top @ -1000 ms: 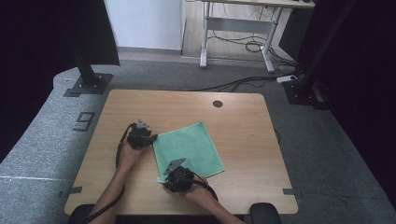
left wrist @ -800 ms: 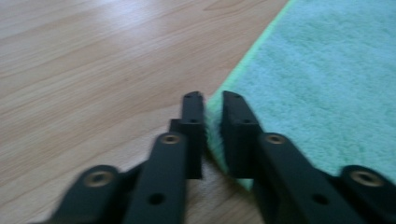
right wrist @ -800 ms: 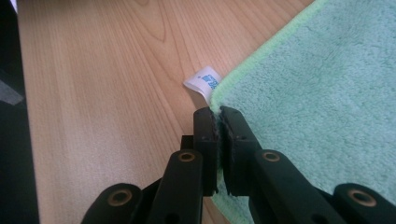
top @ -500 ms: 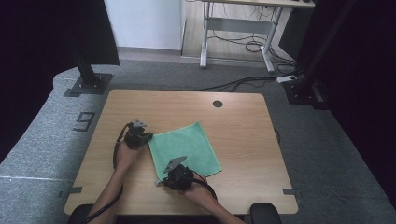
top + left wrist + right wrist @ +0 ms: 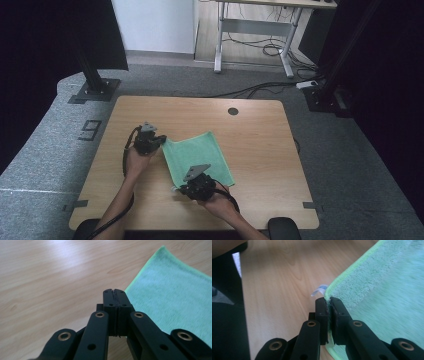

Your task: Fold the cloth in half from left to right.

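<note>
A green cloth (image 5: 200, 157) lies on the wooden table (image 5: 265, 150), with its left side held by both grippers. My left gripper (image 5: 160, 141) is shut on the cloth's far left corner. In the left gripper view its jaws (image 5: 113, 291) are pressed together where the cloth (image 5: 175, 287) meets them. My right gripper (image 5: 178, 189) is shut on the near left corner. In the right gripper view the jaws (image 5: 328, 300) pinch the cloth's (image 5: 387, 282) bright hem beside a small white label (image 5: 319, 289).
The table has a round cable hole (image 5: 233, 111) near its far edge. Grey floor surrounds the table, with black stand bases (image 5: 92, 90) at the far left and far right. A desk frame and cables (image 5: 260, 47) stand beyond.
Both grippers have risen a little with the cloth's left edge. The left gripper's jaws have closed on the far corner, and the cloth has shifted slightly towards the left.
</note>
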